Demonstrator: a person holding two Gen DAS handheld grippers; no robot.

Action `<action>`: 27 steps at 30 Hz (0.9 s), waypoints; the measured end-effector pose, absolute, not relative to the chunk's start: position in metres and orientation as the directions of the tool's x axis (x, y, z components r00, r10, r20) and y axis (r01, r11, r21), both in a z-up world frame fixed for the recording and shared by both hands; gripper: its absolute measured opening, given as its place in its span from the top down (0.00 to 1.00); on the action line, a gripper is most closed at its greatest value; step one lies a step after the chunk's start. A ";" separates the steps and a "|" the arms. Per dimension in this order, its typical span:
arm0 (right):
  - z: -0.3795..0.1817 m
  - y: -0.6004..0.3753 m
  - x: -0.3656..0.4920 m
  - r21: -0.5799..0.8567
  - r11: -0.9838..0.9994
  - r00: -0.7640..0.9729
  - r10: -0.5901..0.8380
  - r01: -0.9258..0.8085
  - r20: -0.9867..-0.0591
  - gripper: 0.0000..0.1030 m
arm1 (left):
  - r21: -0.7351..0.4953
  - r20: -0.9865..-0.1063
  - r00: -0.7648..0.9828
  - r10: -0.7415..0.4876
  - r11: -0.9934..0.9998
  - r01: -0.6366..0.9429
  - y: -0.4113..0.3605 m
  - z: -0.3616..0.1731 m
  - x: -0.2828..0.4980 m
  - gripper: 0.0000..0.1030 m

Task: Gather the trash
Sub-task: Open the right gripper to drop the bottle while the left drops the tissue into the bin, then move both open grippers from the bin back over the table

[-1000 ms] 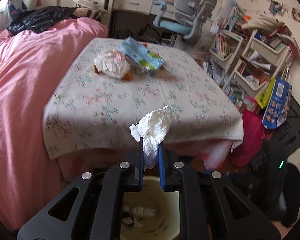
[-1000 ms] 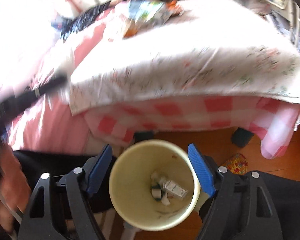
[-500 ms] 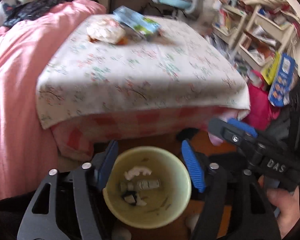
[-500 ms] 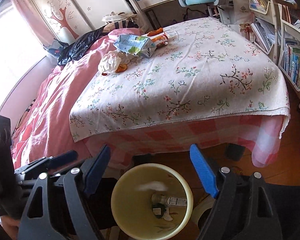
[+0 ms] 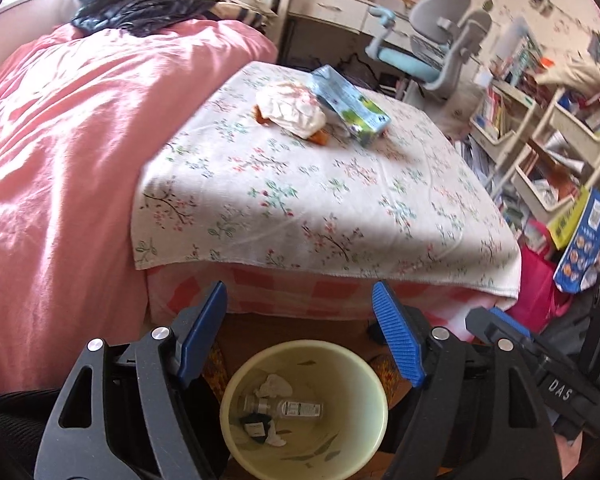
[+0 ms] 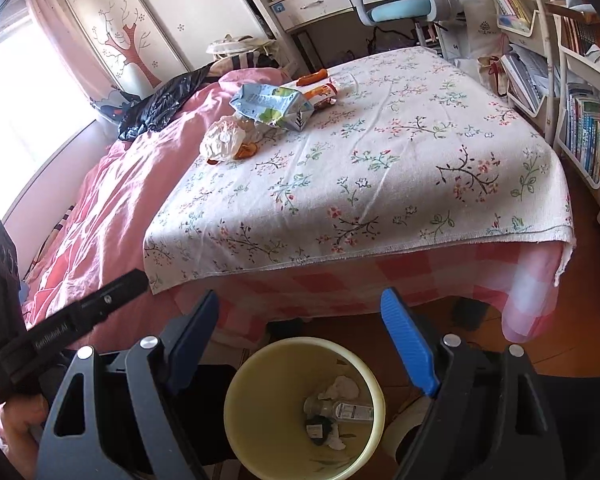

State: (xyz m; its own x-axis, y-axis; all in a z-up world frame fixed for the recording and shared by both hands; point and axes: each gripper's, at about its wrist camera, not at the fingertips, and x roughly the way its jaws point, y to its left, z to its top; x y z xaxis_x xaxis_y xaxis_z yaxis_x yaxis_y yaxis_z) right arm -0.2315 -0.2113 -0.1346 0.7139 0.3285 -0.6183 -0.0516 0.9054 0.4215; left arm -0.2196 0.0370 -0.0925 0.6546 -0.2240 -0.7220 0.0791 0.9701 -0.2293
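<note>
Your left gripper (image 5: pixel 300 308) hangs over the bin (image 5: pixel 236 432), jaws opening with nothing between them; the tissue (image 5: pixel 275 386) lies inside beside a bottle (image 5: pixel 296 409). Your right gripper (image 6: pixel 300 316) is wide and empty. Wrappers (image 6: pixel 270 106) sit near the worktop's (image 6: pixel 380 184) far-left corner.

- This is a home, a child's bedroom by the look of it, and the bed (image 6: pixel 112 216) with its rumpled pink duvet sets the scene.
- Beside the bed, a low table under a floral cloth (image 6: pixel 380 168).
- Beyond the bed's far end, a white desk (image 6: pixel 320 4) with drawers and a grey-and-blue desk chair (image 5: pixel 432 56).
- Behind the bed, a wardrobe door painted with a tree (image 6: pixel 128 44) and a pink curtain (image 6: pixel 48 12) at a bright window.
- Across the table from the bed, white shelves packed with books (image 6: pixel 588 136).
- Paper pictures dot the wall above the desk.
</note>
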 end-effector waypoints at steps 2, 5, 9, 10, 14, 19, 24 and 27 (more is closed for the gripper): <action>-0.135 -0.210 -0.232 0.419 0.907 0.715 0.329 -0.055 -0.618 0.22 | -0.242 -0.714 0.664 -0.224 0.968 0.067 0.041 -0.091 -0.220 0.30; -0.135 -0.208 -0.231 0.416 0.908 0.711 0.331 -0.060 -0.620 0.23 | -0.247 -0.711 0.669 -0.216 0.968 0.050 0.044 -0.091 -0.218 0.30; -0.135 -0.205 -0.231 0.406 0.911 0.709 0.333 -0.071 -0.622 0.23 | -0.238 -0.704 0.680 -0.205 0.970 0.046 0.043 -0.089 -0.219 0.30; -0.135 -0.205 -0.231 0.404 0.912 0.709 0.332 -0.072 -0.622 0.23 | -0.233 -0.701 0.684 -0.201 0.971 0.047 0.043 -0.088 -0.219 0.30; -0.134 -0.203 -0.231 0.399 0.914 0.711 0.331 -0.078 -0.620 0.23 | -0.214 -0.690 0.698 -0.189 0.975 0.053 0.040 -0.085 -0.221 0.29; -0.133 -0.200 -0.232 0.389 0.917 0.712 0.332 -0.090 -0.619 0.23 | -0.195 -0.679 0.712 -0.181 0.979 0.063 0.038 -0.082 -0.222 0.28; -0.132 -0.195 -0.231 0.378 0.920 0.710 0.336 -0.106 -0.619 0.22 | -0.181 -0.670 0.722 -0.171 0.981 0.065 0.036 -0.080 -0.223 0.26; -0.131 -0.193 -0.232 0.370 0.922 0.712 0.336 -0.115 -0.616 0.22 | -0.172 -0.663 0.730 -0.165 0.983 0.067 0.035 -0.078 -0.224 0.25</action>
